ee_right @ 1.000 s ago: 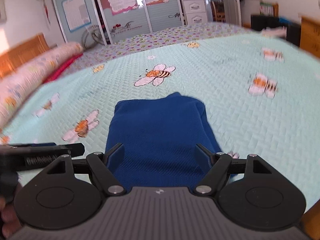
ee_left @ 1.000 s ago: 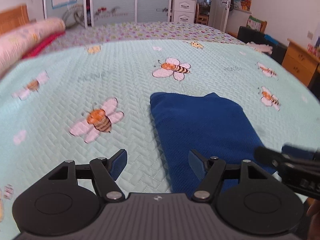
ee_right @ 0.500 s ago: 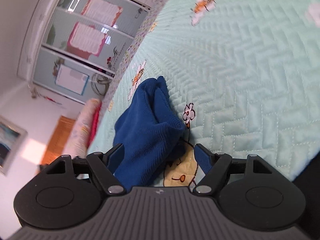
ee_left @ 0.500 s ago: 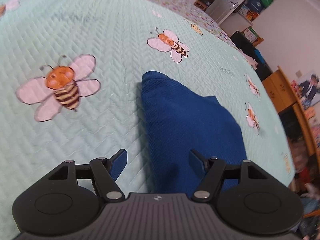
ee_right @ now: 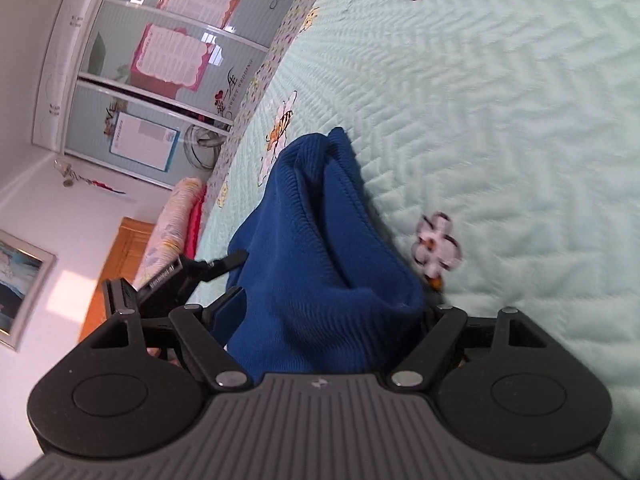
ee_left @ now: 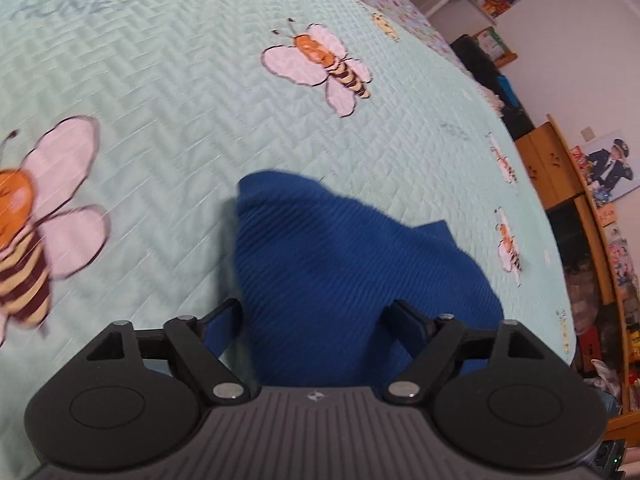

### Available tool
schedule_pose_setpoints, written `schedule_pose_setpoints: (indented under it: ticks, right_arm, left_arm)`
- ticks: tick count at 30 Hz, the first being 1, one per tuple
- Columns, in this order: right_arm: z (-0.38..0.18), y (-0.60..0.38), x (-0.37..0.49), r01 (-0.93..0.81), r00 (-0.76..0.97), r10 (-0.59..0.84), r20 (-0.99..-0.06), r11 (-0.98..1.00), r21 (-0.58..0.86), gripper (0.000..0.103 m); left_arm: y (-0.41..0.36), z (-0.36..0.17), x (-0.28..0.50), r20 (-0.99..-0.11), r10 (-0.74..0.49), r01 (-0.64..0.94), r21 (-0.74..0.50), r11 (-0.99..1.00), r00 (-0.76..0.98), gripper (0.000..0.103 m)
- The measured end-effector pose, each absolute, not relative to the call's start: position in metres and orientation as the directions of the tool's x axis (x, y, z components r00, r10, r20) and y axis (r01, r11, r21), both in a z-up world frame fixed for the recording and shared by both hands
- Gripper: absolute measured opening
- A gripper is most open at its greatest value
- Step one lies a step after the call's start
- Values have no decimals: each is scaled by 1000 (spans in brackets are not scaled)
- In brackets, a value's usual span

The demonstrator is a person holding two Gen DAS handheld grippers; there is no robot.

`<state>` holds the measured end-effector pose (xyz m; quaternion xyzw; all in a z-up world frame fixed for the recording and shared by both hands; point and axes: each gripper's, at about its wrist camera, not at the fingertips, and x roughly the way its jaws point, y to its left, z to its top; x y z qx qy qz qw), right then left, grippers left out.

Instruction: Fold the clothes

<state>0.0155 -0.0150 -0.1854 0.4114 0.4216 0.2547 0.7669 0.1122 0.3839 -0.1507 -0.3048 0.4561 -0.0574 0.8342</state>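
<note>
Your tools straddle the sweater [ee_left: 352, 280] on the bed [ee_left: 180, 92].
Left tool [ee_left: 316, 320] and right tool [ee_right: 332, 312] both gape wide, cloth bunched between their fingers.

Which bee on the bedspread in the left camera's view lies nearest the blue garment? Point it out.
The small bee at the blue garment's right edge, nearly touching it. The two big bees lie clearly apart.

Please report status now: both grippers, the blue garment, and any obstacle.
Left gripper open, straddling blue garment. Right gripper open, garment bunched between its fingers. Garment folded, on bee quilt. No obstacle seen.
</note>
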Motion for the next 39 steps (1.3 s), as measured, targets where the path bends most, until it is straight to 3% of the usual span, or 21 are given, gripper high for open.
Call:
schedule_pose_setpoints:
  ticks: [1, 4, 6, 7, 8, 10, 14, 22, 39]
  right_arm:
    - [-184, -10, 17, -53, 517, 732, -445, 546, 836, 80]
    - [-181, 3, 21, -82, 523, 713, -468, 588, 805, 80]
    - [-180, 11, 24, -101, 527, 699, -483, 616, 781, 68]
    - [-180, 9, 24, -105, 525, 691, -497, 632, 768, 48]
    - [-183, 5, 27, -100, 517, 693, -502, 631, 769, 42]
    - [-186, 2, 27, -88, 515, 706, -486, 608, 789, 38]
    - [-175, 0, 23, -117, 528, 706, -473, 612, 782, 34]
    - [-136, -29, 13, -170, 615, 682, -396, 605, 778, 27]
    - [-30, -281, 60, -145, 861, 431, -270, 717, 682, 25]
  left_arm:
    - [383, -151, 114, -716, -378, -171, -566, 807, 587, 82]
    - [380, -152, 115, -704, -364, -155, -556, 817, 610, 63]
    - [381, -151, 115, -693, -368, -149, -564, 812, 620, 50]
    - [382, -151, 115, -687, -371, -146, -570, 809, 624, 42]
    - [382, -149, 114, -681, -375, -140, -574, 807, 629, 36]
    - [379, -142, 111, -675, -365, -119, -557, 822, 641, 31]
    - [365, -124, 107, -676, -320, -85, -493, 866, 664, 27]
    - [320, -72, 114, -634, -352, -19, -501, 865, 688, 25]
    - [51, -1, 224, -555, -506, 234, -488, 841, 660, 24]
